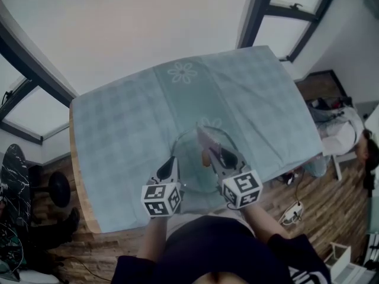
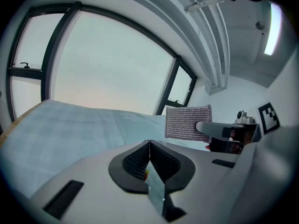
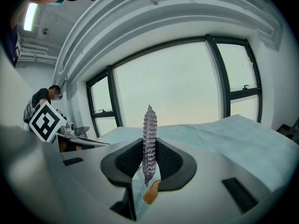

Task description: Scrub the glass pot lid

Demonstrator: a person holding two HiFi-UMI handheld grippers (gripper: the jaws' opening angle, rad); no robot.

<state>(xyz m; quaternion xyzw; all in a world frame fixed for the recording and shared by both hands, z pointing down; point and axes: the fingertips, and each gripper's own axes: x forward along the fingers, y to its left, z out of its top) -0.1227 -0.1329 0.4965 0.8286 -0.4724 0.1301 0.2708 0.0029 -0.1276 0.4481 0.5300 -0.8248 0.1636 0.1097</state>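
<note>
The glass pot lid (image 1: 190,165) lies on the blue-green tablecloth near the table's front edge, between my two grippers. My right gripper (image 1: 208,149) hovers over the lid's right half, shut on a grey-purple mesh scrub pad (image 1: 204,138) that stands upright out of the jaws (image 3: 149,125). From the left gripper view the pad (image 2: 187,122) shows flat-on. My left gripper (image 1: 172,161) is shut, its pads pressed together with nothing visible between them (image 2: 149,143). Its tips sit at the lid's left rim; whether they touch it I cannot tell.
The tablecloth (image 1: 118,129) covers the whole table and hangs over the right edge. Large windows lie beyond the far side. On the wooden floor a cable and white plug block (image 1: 293,213) lie at the right. A person (image 1: 362,149) sits at the far right.
</note>
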